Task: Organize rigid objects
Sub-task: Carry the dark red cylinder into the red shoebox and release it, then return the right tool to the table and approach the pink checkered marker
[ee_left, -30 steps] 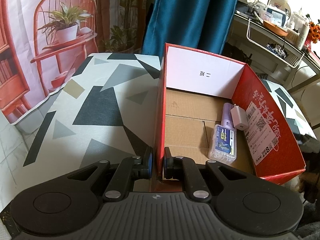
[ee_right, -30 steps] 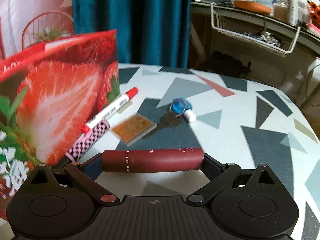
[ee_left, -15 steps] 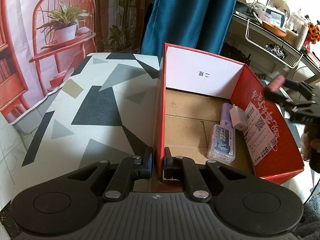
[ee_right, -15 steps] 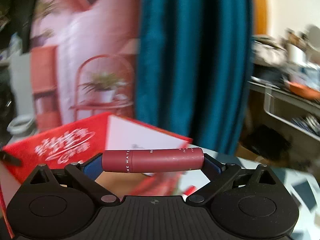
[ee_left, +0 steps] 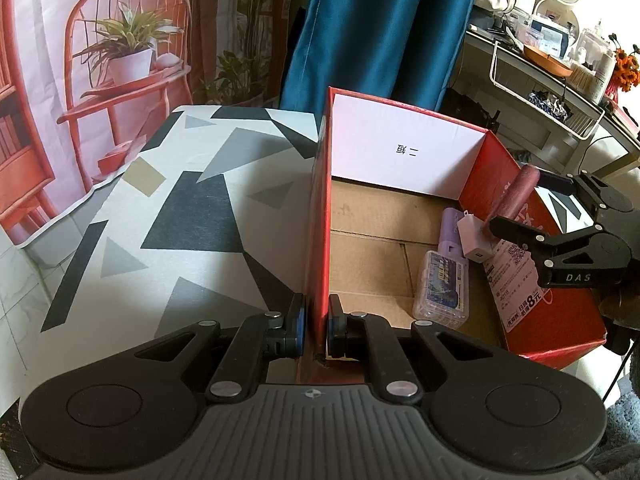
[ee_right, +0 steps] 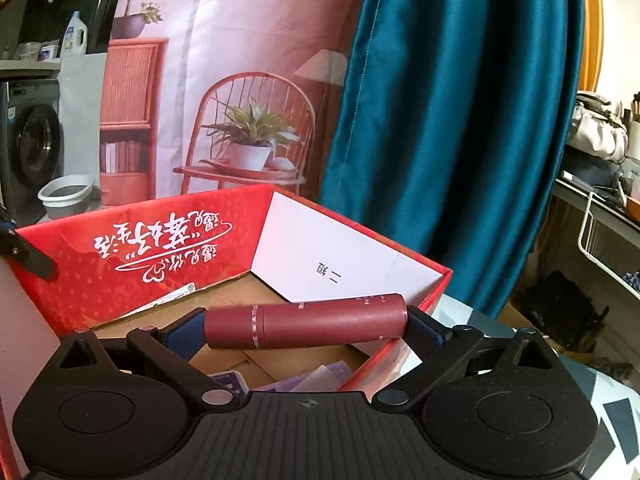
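Note:
A red cardboard box [ee_left: 540, 312] with a brown floor stands on the patterned table [ee_left: 168, 216]. My left gripper [ee_left: 317, 322] is shut on the box's near left wall [ee_left: 318, 240]. My right gripper [ee_right: 306, 322] is shut on a dark red tube [ee_right: 308, 320], gripped end to end and held level over the box's right wall [ee_right: 400, 344]. The left wrist view shows that tube [ee_left: 518, 196] at the right rim, in the right gripper [ee_left: 520, 200]. Inside lie a clear blue-labelled case [ee_left: 442, 288], a lilac tube [ee_left: 450, 228] and a white charger plug [ee_left: 474, 236].
A blue curtain [ee_left: 384, 28] and a pink printed backdrop [ee_left: 120, 40] hang behind the table. A cluttered shelf with a white wire basket [ee_left: 560, 96] stands at the far right. A washing machine [ee_right: 28, 148] and a white basin [ee_right: 66, 194] are seen at the left in the right wrist view.
My right gripper has lifted the dark red tube off the table and swung over the box's right wall, entering the left wrist view. The left gripper keeps its hold on the box.

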Demonstrator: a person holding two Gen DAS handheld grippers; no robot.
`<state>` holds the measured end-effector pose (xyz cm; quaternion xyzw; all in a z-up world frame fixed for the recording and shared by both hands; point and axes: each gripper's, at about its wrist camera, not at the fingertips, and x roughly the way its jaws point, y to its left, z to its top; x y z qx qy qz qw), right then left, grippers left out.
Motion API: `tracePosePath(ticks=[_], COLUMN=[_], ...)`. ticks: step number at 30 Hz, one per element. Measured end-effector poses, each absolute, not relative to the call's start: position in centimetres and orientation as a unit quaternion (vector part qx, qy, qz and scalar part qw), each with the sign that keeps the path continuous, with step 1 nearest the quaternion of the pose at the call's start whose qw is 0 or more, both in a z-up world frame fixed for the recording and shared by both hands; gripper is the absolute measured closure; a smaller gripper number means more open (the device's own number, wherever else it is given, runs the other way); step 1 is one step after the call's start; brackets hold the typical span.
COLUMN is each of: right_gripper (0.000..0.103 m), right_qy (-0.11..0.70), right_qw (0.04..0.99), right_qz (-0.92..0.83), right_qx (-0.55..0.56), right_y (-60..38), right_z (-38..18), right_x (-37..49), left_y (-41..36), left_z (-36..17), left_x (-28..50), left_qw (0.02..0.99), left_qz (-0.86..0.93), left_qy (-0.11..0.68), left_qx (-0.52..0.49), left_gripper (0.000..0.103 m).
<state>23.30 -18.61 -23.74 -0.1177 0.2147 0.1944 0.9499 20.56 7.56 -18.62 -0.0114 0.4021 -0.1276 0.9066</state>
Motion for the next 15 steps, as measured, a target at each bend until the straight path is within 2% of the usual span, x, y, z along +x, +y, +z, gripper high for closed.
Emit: tracePosePath(ticks=[15], right_gripper=[0.001], right_qy=[0.214], right_qw=[0.967], right_qz=[0.136], right_qx=[-0.016], right_y=[-23.6], right_z=[-23.3], right_x=[21.9], left_y=[7.5], left_z=[-18.6], left_x=[20.5], left_qw=[0.906], left_qz=[-0.127], left_qy=[0.403], left_qx=[-0.011], left_gripper=[0.091])
